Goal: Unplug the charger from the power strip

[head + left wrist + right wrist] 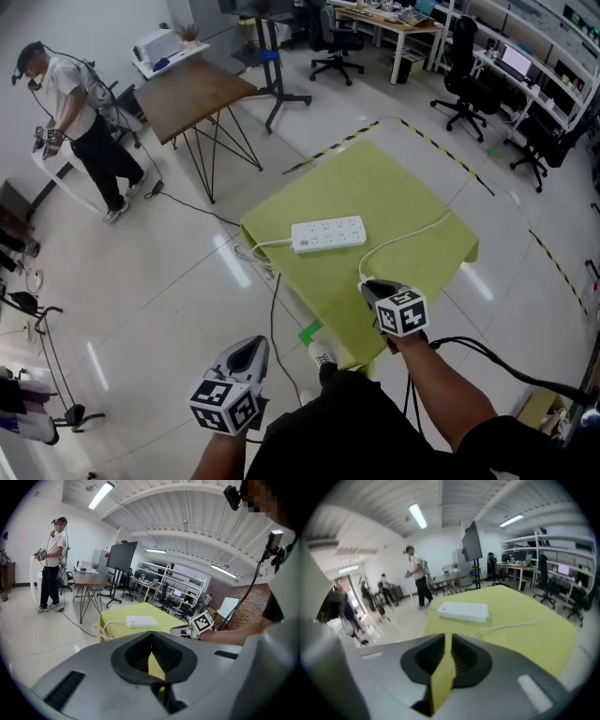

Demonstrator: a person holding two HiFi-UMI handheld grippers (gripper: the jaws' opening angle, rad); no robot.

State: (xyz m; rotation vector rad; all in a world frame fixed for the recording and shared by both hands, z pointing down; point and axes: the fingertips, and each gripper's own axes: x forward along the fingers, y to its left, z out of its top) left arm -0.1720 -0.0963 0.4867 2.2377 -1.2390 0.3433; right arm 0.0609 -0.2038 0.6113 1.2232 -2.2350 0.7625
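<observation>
Both tools held nothing: left tool (246, 351) shut, off the desk (394, 187); right tool (371, 287), jaws a slit apart, over its near edge. The strip (328, 234) lay mid-desk, and the charger cable (512, 625) seemingly ended unplugged beside the right tool.

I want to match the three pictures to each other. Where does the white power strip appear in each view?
Head view: the power strip lies near the middle of the picture, on the yellow cloth.
Left gripper view: small, slightly left of the middle and a little below it.
Right gripper view: larger, slightly right of the middle and a little below it.
Shared landmark: the yellow cloth under the strip shows in all three views.
</observation>
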